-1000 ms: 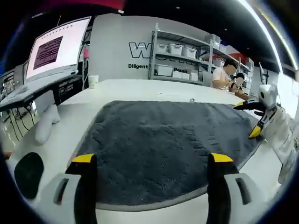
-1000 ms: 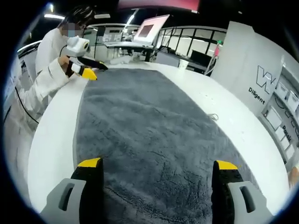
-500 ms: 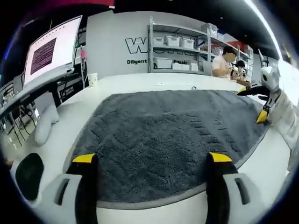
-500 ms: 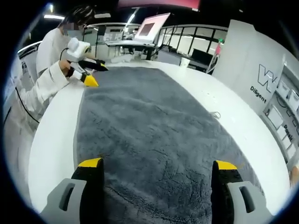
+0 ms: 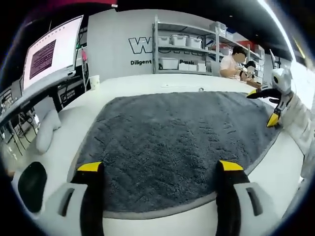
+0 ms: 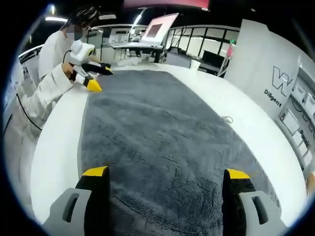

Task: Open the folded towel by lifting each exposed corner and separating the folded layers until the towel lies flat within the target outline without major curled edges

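In the left gripper view, the grey towel (image 5: 172, 142) is lying spread across the white surface (image 5: 147, 84), and the left gripper (image 5: 156, 169) is hovering at its near edge, fingers spread, gripping nothing. In the right gripper view, the right gripper (image 6: 166, 174) is likewise hanging spread-fingered over the towel. The unfolding looks essentially done; the next move probably calls for checking and smoothing any curled edges.
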The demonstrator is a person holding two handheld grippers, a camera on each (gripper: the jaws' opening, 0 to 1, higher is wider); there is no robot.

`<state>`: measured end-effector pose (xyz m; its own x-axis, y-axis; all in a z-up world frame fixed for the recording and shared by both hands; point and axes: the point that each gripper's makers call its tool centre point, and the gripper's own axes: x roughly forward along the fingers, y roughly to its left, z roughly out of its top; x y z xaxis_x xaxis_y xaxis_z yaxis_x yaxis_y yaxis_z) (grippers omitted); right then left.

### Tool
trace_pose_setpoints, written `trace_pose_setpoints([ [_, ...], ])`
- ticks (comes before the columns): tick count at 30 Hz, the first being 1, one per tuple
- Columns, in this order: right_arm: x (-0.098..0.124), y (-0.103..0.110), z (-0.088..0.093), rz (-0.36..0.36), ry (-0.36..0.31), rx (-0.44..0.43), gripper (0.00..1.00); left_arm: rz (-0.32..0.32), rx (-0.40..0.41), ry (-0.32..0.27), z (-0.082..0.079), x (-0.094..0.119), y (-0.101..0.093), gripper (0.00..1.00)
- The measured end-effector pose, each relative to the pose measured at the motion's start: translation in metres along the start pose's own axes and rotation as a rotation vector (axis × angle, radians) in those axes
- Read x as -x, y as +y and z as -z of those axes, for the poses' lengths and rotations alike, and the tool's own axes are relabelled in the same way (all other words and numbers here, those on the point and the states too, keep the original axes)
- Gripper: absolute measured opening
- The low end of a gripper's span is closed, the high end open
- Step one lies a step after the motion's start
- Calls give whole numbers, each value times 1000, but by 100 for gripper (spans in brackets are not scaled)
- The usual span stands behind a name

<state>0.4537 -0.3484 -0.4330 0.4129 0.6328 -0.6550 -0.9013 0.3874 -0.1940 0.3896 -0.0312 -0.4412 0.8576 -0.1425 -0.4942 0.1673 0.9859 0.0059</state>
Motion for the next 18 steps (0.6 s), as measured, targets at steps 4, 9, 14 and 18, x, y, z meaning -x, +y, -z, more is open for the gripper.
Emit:
trace_pose_setpoints([
  [4,0,1,0,-4,-1,2,94,1,-1,4,0,0,0,92],
  [9,2,0,-1,0,-2,7,94,3,0,-5,0,0,0,92],
  [14,10,0,-8,4,-34,11,95,4,-1,-6,1,0,0,92],
  [18,17,0,-14,5,-67,3,95,7,-3,-6,0,0,0,93],
])
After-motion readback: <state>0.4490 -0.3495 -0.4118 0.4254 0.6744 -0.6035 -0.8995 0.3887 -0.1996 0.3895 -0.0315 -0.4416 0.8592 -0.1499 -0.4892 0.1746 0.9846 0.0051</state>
